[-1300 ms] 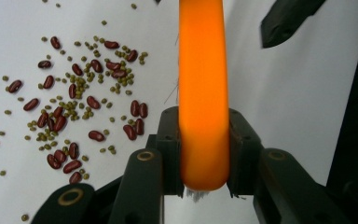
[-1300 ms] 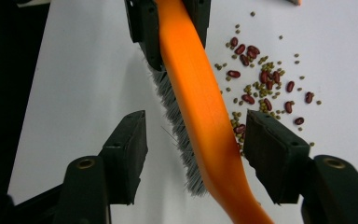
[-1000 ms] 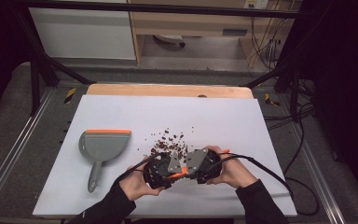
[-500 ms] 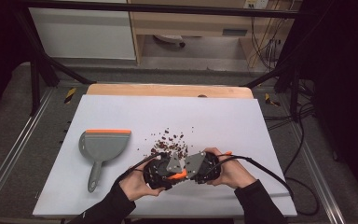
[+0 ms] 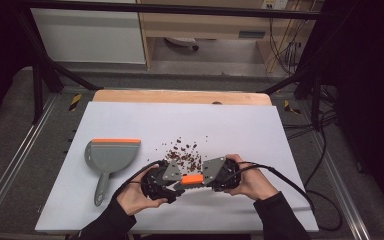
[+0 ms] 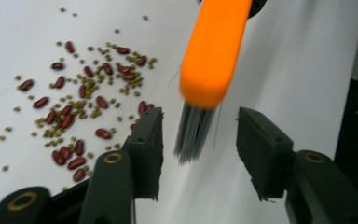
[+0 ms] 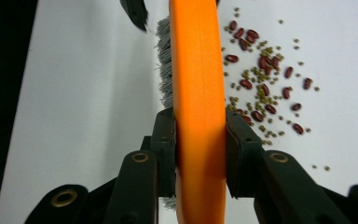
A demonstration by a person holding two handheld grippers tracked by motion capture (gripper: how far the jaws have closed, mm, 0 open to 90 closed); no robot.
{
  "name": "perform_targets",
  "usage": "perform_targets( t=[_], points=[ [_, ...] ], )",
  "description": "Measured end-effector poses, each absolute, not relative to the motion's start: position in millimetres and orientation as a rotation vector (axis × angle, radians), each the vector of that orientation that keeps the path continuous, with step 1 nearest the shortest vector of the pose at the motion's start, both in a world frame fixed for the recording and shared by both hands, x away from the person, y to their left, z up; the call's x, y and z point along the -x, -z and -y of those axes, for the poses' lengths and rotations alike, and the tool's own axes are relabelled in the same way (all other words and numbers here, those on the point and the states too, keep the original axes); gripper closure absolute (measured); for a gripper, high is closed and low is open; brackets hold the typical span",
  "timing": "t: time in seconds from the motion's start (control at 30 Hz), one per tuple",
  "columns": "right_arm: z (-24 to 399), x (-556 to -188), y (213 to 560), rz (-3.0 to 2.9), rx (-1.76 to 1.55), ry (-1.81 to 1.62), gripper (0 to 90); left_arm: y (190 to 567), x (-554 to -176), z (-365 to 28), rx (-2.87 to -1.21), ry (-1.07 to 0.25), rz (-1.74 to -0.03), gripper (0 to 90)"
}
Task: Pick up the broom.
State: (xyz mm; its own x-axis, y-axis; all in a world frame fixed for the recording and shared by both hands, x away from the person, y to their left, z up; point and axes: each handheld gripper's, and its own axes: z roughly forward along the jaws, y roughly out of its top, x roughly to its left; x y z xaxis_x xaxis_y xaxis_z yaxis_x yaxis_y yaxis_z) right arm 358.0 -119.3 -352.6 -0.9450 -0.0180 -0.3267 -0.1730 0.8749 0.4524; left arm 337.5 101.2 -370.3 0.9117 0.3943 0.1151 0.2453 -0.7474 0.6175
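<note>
- While gripped at mid-length by the right gripper, orange-backed hand brush with grey bristles runs up the middle of the right gripper view, both pads pressed flat against its sides.
- Left gripper spread wide, nothing between the jaws; brush tip and bristle tuft hang in the gap at centre frame of the left gripper view, touching neither pad.
- Seen from the high view, both hands meet at lower centre, orange brush body bridging the two grippers just below the spill.
- Compared with half a second and a full second back: almost no shift; hands edged slightly, brush held in the same place between the tools. Judged as a handover or regrip being set up, not yet closed on the left side.
- Scattered red kidney beans and small green mung beans lie on the white tabletop at centre, just above the grippers, unswept.
- Grey plastic dustpan with orange lip sits left of centre, handle toward the lower left, well apart from the spill, untouched.
</note>
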Motion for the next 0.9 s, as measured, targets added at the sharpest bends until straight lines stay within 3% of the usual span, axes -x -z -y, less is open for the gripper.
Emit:
perform_targets(
  t=[0.57, 0.9],
  points=[
    [153.2, -372.8, 354.6, -2.645, -0.114, -0.725, 68.7, 376.1, -337.3, -171.6, -2.244, -0.451, -0.765, 9.6],
    [166.6, -382.8, 349.2, -2.571, -0.243, -0.720, 68.7, 381.9, -335.0, -208.2, -2.153, -0.497, -0.862, 6.3]
  ],
)
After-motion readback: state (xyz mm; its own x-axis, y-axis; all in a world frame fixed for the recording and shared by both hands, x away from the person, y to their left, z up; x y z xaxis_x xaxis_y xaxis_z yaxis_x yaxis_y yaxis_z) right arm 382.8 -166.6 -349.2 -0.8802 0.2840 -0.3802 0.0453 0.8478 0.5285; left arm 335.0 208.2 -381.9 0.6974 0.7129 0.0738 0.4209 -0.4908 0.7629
